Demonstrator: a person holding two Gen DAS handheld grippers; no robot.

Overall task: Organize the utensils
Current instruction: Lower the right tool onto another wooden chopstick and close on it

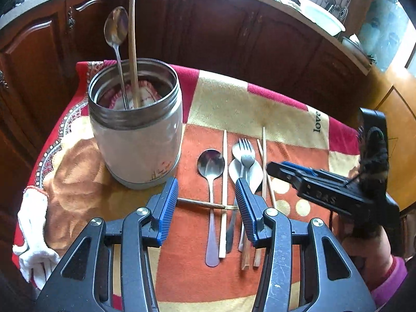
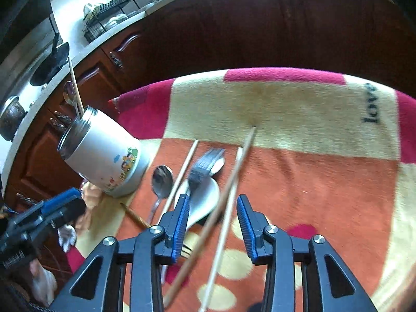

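Two chopsticks (image 2: 228, 208) lengthwise between right gripper (image 2: 212, 205) fingers — parted, gripping nothing, tips pointing away

Right of the jar (image 1: 135, 135), which holds a spoon (image 1: 116, 28) and a chopstick (image 1: 132, 39), the loose utensils (image 1: 234, 182) lie on the blanket (image 1: 234, 98).

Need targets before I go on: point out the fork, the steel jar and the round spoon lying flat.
fork (image 1: 243, 147), left wrist view, tines.
steel jar (image 1: 137, 153), left wrist view, white side wall.
round spoon (image 1: 210, 162), left wrist view, bowl.

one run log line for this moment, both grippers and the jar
left gripper: open over spoon | right gripper: open, chopsticks between | jar: holds two utensils
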